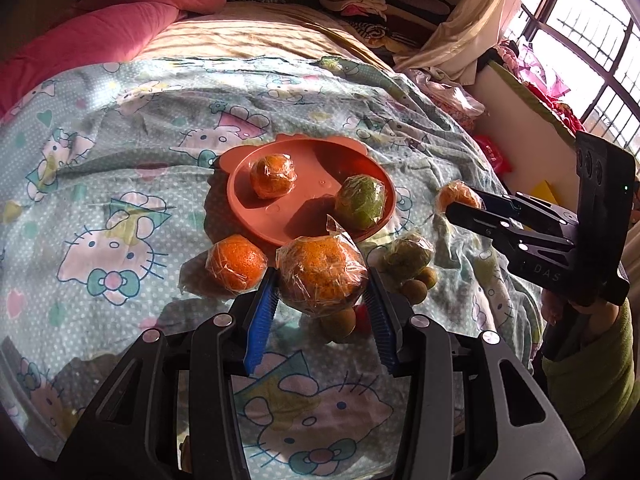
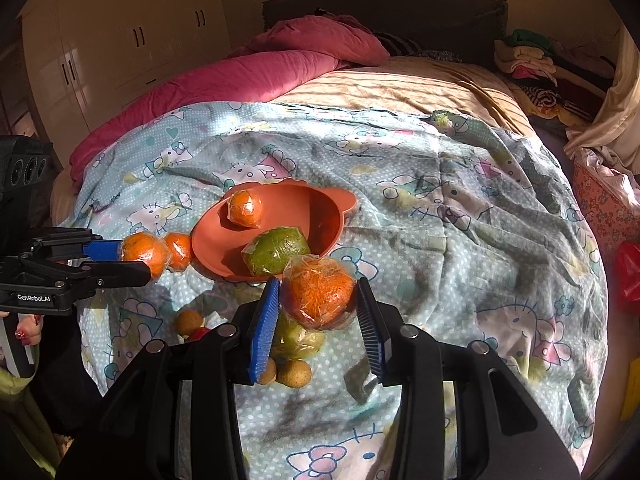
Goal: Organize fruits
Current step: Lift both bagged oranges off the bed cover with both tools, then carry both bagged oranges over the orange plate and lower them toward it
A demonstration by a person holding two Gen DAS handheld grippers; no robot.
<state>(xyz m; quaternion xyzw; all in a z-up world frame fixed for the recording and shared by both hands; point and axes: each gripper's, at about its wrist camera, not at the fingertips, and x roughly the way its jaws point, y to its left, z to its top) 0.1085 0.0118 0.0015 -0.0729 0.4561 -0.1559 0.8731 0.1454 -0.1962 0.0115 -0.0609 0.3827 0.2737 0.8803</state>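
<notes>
My left gripper [image 1: 322, 280] is shut on a plastic-wrapped orange [image 1: 320, 264], held just above the bedspread in front of the terracotta plate [image 1: 304, 216]. In the plate lie a wrapped orange [image 1: 273, 175] and a wrapped green fruit [image 1: 360, 202]. My right gripper [image 2: 318, 286] is shut on another wrapped orange [image 2: 320, 300], near the plate's [image 2: 312, 212] front rim. From the left wrist view, the right gripper [image 1: 464, 202] with its orange shows at the right. On the bedspread lie a loose wrapped orange [image 1: 236, 263], a green fruit [image 1: 406, 256] and small brown fruits [image 1: 338, 322].
The plate rests on a wrinkled cartoon-print bedspread [image 2: 460, 220] over a bed. A pink quilt [image 2: 240, 80] lies at the back left and piles of clothes [image 2: 524, 58] at the back right. A person's green sleeve [image 1: 592, 380] is at the right edge.
</notes>
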